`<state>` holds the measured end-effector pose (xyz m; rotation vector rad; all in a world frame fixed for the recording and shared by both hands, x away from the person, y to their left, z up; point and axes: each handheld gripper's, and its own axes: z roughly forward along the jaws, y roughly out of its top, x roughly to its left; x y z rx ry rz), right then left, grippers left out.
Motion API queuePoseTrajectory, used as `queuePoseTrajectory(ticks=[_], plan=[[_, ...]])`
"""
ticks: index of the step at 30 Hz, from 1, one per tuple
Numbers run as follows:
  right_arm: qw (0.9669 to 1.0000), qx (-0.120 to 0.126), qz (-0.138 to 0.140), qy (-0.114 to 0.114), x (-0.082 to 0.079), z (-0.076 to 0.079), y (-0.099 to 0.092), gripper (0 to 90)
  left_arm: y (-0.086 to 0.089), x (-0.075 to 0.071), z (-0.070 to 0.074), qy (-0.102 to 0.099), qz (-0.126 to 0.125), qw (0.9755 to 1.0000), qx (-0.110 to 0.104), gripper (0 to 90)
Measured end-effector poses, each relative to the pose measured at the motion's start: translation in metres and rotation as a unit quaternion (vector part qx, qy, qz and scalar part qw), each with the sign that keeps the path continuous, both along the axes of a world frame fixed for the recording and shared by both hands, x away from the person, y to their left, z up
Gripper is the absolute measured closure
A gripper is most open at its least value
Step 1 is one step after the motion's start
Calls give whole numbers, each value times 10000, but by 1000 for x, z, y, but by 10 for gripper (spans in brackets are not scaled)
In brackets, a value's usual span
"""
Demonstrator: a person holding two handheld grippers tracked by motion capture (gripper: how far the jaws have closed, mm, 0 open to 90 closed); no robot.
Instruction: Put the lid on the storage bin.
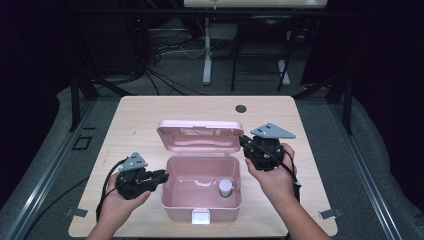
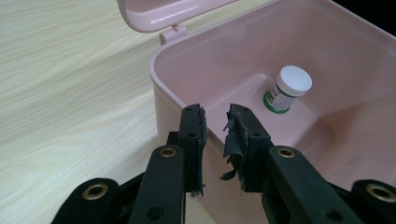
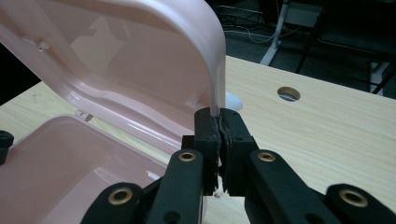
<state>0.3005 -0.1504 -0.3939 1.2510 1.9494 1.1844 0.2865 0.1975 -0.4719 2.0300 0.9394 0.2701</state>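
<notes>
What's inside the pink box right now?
One small bottle with a white cap stands on the floor of the pink box, near its right wall. The rest of the floor in sight looks bare. The corner just behind the near wall is hidden.

The person's left hand [image 1: 116, 200] comes in from the near edge, wrapped around the black two-jaw left gripper [image 1: 161, 176] with its grey three-cornered plate on top; its jaws point toward the other hand and stand slightly parted with nothing between them, the torn pads [image 2: 234, 135] not touching. The right hand [image 1: 272, 176] holds the black two-jaw right gripper [image 3: 219, 127], jaws pressed together on the thin edge of the pink plastic lid [image 3: 140, 70] rising just ahead of them.
</notes>
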Motion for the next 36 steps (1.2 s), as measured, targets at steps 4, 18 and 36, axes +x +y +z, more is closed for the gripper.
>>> queuePoseTrajectory(ticks=[4, 18, 36], plan=[[10000, 75, 14, 5, -1, -1, -2, 863, 0, 0, 0, 0, -5, 10000, -1, 751], [9996, 290, 56, 29, -7, -5, -5, 852, 1, 1, 0, 11, -18, 10000, -23, 750], [9985, 528, 138, 62, -17, -10, -10, 840, 1, 1, 0, -29, -27, 10000, 14, 750]])
